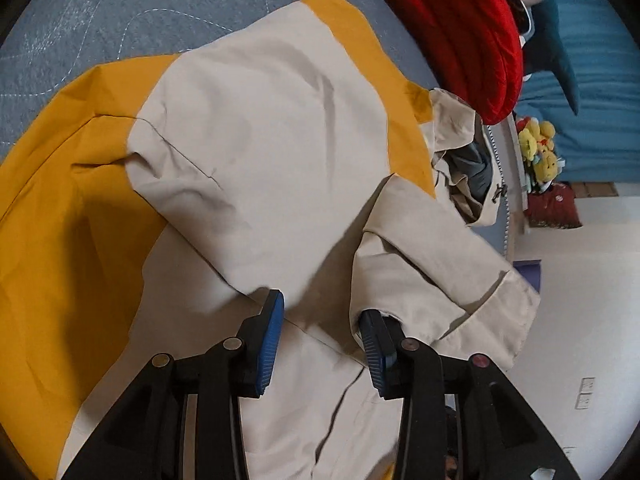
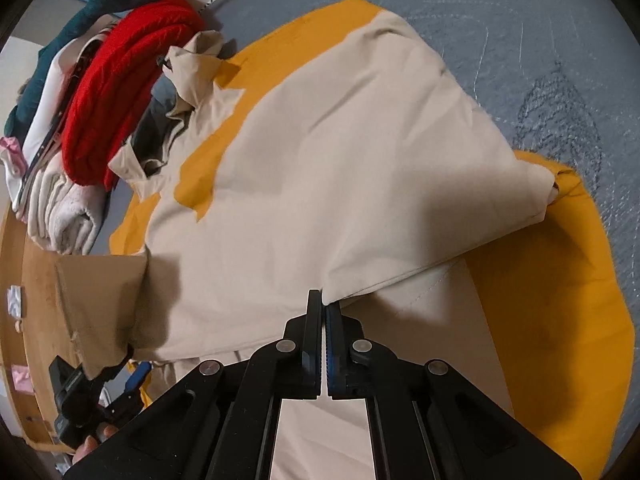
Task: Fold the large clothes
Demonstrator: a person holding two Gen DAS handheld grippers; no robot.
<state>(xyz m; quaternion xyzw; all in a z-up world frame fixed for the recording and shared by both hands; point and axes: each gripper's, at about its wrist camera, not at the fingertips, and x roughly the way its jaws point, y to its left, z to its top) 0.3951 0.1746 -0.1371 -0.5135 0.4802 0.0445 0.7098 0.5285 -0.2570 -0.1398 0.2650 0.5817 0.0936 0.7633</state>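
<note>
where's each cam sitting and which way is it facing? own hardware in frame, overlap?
Left wrist: on the left gripper, angled down at the beige-and-yellow jacket; jaws apart, a sleeve draped by one finger.
Right wrist: on the right gripper, angled down at the jacket; jaws shut at a fold edge; the left gripper shows low left.
Shared: jacket, red knit, grey quilt.
</note>
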